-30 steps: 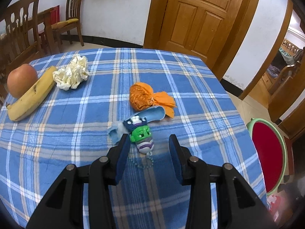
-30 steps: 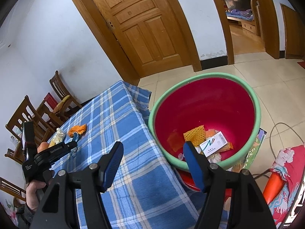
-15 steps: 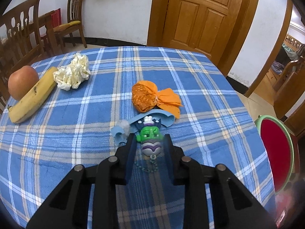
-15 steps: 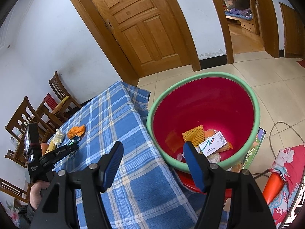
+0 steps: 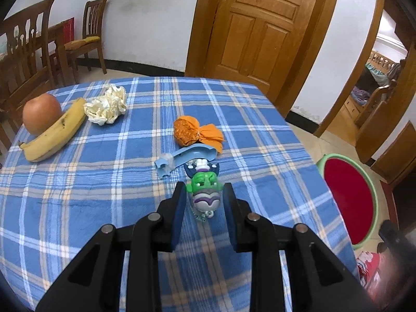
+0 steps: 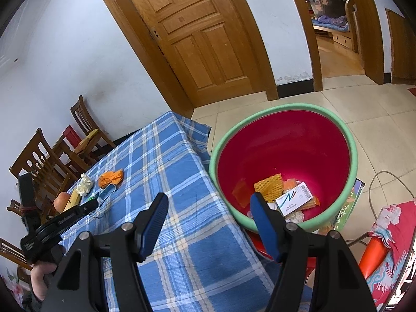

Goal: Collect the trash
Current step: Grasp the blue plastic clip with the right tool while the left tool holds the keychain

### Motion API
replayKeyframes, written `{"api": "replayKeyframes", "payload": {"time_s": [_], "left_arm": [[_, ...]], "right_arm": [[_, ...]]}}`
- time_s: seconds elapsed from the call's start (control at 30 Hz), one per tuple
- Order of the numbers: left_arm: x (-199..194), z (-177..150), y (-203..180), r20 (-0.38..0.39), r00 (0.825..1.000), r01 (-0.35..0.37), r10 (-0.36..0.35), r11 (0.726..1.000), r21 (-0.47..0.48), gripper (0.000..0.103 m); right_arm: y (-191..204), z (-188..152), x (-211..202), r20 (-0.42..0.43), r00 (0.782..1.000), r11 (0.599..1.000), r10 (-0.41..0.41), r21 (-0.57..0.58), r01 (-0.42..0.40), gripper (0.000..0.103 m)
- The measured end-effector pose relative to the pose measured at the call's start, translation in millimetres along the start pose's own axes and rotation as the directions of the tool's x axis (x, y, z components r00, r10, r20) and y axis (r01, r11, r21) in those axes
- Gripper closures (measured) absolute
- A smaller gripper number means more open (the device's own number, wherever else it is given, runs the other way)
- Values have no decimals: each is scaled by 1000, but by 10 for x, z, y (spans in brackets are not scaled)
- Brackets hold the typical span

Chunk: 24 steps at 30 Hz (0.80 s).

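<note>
Clamping green toy figure [image 5: 205, 189], left hand-held gripper [image 5: 204, 202] has narrowed jaws, pads against toy's sides, above blue plaid table [image 5: 104, 182]. Blue plastic piece [image 5: 187, 156] and orange net wad [image 5: 195, 132] just beyond. Right hand-held gripper [image 6: 208, 223] wide open, empty, near red bin [image 6: 280, 156] beside table.

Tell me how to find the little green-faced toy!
Look at the blue plaid tablecloth, just nearer than the orange mesh bundle and blue plastic piece. The green-faced toy keychain sits between the left tongs, the only thing with a cartoon face.
</note>
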State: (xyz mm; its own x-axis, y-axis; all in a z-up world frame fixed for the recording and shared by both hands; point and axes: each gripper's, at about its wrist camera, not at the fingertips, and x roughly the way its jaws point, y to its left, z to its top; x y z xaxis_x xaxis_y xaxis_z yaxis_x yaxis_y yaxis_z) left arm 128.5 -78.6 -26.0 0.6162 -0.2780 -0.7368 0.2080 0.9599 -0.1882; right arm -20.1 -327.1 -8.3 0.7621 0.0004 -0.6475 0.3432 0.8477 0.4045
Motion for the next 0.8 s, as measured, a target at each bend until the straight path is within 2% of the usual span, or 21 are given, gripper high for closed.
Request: {"api": "replayKeyframes", "payload": {"time_s": [0.3, 0.8], "left_arm": [[-302, 1, 151, 41, 999, 4, -4, 1000, 0, 75], [-499, 67, 623, 89, 995, -47, 53, 997, -64, 75]], "right_arm": [[164, -25, -21, -9, 1000, 999, 27, -30, -27, 35], [762, 0, 135, -56, 993, 984, 104, -140, -111, 35]]}}
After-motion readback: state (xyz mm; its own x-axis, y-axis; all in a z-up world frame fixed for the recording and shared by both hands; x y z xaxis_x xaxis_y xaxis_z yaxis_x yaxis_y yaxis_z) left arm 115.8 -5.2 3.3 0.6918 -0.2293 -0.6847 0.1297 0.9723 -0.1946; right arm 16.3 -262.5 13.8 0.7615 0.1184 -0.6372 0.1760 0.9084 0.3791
